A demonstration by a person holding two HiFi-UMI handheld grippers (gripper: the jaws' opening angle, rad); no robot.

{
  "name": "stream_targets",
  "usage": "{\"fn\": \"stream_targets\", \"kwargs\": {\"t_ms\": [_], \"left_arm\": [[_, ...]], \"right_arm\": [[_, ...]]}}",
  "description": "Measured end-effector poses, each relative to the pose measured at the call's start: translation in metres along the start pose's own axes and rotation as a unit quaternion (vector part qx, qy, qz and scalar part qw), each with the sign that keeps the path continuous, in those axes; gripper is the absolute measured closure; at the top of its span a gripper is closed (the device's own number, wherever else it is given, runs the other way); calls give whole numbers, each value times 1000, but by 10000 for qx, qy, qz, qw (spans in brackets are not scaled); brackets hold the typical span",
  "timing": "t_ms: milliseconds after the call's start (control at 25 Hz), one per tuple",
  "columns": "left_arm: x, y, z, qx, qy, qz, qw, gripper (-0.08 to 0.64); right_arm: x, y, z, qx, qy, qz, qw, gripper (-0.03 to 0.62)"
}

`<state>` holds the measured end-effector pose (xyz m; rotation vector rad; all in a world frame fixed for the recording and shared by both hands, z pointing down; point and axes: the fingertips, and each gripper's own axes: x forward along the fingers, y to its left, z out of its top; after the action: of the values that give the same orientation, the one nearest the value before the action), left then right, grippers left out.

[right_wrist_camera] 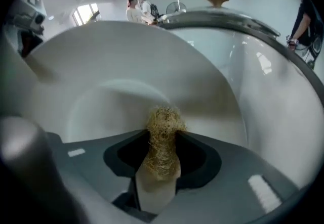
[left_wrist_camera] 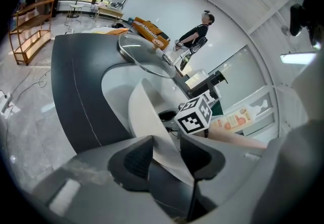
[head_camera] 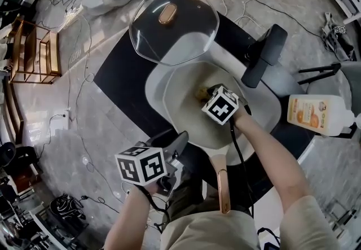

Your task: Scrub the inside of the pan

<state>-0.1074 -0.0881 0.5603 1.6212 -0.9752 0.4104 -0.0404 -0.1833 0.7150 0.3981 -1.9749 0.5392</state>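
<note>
A cream pan point(head_camera: 183, 88) is seen from the head view lying in a shallow white basin point(head_camera: 268, 105) that is set on a round black table point(head_camera: 121, 74). The pan's copper-coloured handle point(head_camera: 223, 187) is pointed toward the person.

The left tool point(left_wrist_camera: 164, 160) is clamped on the pan's near rim, just beside the handle. In the left gripper view the thin pan wall is seen passing between the two dark pads, which are pressed against it from either side.

The right tool point(right_wrist_camera: 162, 154) is closed on a golden, wiry scouring pad point(right_wrist_camera: 163, 122). The pad is pinched between the jaws with its tuft sticking out past the tips. It is held down inside the pan, at or just above the pale floor near the middle; actual contact cannot be made out.

A domed glass lid point(head_camera: 175, 26) with a copper knob point(head_camera: 167, 14) is propped at the far edge of the basin and partly overlaps the pan's far rim. A bottle with an orange label point(head_camera: 316, 113) is laid on its side at the right, apart from the basin. A black handle-like object point(head_camera: 265, 54) is set at the basin's far right corner. Cables are strewn over the grey floor point(head_camera: 67, 130).
</note>
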Motion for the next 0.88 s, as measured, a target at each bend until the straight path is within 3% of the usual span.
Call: {"fn": "stream_targets", "kwargs": {"t_ms": [80, 160, 280, 400, 560, 880], "left_arm": [[0, 0, 0, 8, 15, -2, 10000, 380], [1, 1, -1, 14, 35, -4, 10000, 380], [1, 1, -1, 21, 65, -13, 10000, 379], [1, 0, -2, 17, 78, -8, 10000, 379], [2, 0, -1, 1, 30, 1, 10000, 380], [1, 1, -1, -3, -58, 36, 10000, 380]], "right_arm": [[-1, -12, -25, -131, 414, -164, 9989, 419], [-7, -6, -42, -152, 716, -10, 9973, 422], [-21, 20, -60, -303, 1176, 445, 9916, 422], [-35, 52, -65, -249, 1312, 1093, 9850, 422], [-42, 90, -39, 319, 669, 2030, 9764, 420], [-18, 63, 19, 601, -337, 1368, 9882, 414]]}}
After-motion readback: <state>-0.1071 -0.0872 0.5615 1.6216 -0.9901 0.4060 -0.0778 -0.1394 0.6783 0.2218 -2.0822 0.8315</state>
